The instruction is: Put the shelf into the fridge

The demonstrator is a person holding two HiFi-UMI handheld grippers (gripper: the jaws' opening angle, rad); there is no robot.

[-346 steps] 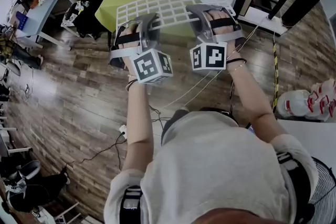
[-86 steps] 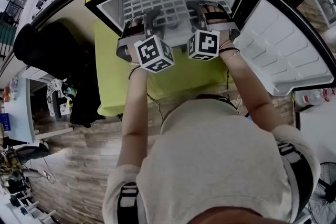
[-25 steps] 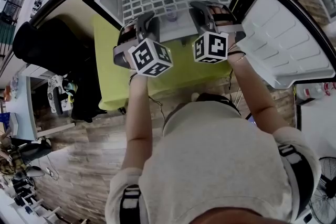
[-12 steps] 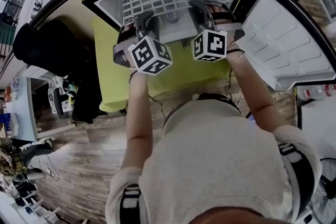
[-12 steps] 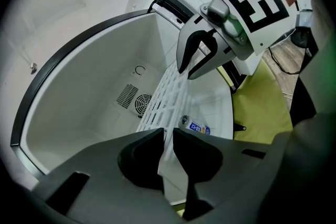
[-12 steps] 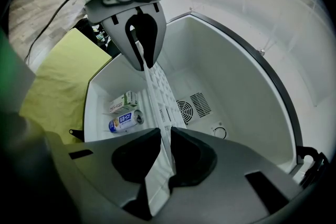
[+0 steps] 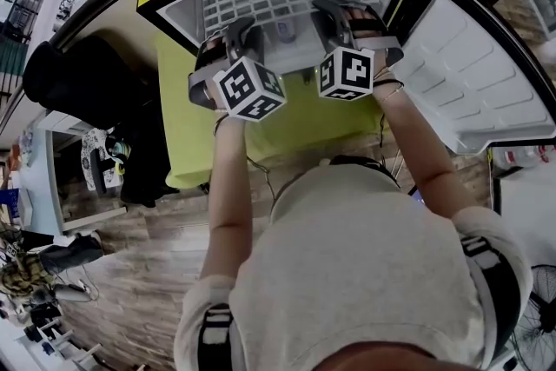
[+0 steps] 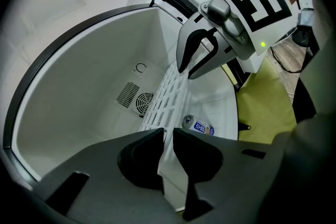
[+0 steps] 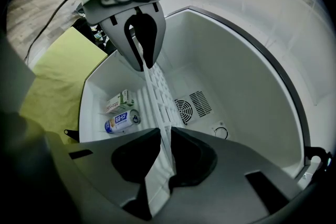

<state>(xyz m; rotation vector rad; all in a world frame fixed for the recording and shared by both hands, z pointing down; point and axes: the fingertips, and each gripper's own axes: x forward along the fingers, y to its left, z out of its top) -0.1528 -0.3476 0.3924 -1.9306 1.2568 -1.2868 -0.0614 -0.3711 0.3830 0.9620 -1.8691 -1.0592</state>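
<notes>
Item 1. My left gripper (image 8: pixel 168 136): jaws drawn close, with only a thin slit between them. They pinch the near edge of the white grid shelf (image 8: pixel 161 96), and both pads touch the plastic.

Item 2. My right gripper (image 9: pixel 165 136): jaws equally narrow, clamped on the same front edge further along to the right. The white strip fills the gap between the pads.

Item 3. Shelf: held between my two grippers (one at each front corner, seen side by side in the head view). It reaches from my jaws into the open fridge (image 7: pixel 174 9), well above the fridge floor. Its far edge points at the back wall, close to the round fan vent (image 9: pixel 185 109). Whether its sides sit on any ledge I cannot tell.

Item 4. Fridge contents, on the floor below the shelf: one can (image 9: pixel 119 122) lying on its side, and one small carton (image 9: pixel 118 102) just behind it.

Item 5. Fridge door (image 7: pixel 469 74): swung wide open to my right, with its white inner face showing.

Item 6. Table (image 7: pixel 187 126): covered in yellow-green cloth, with the fridge standing on it.
</notes>
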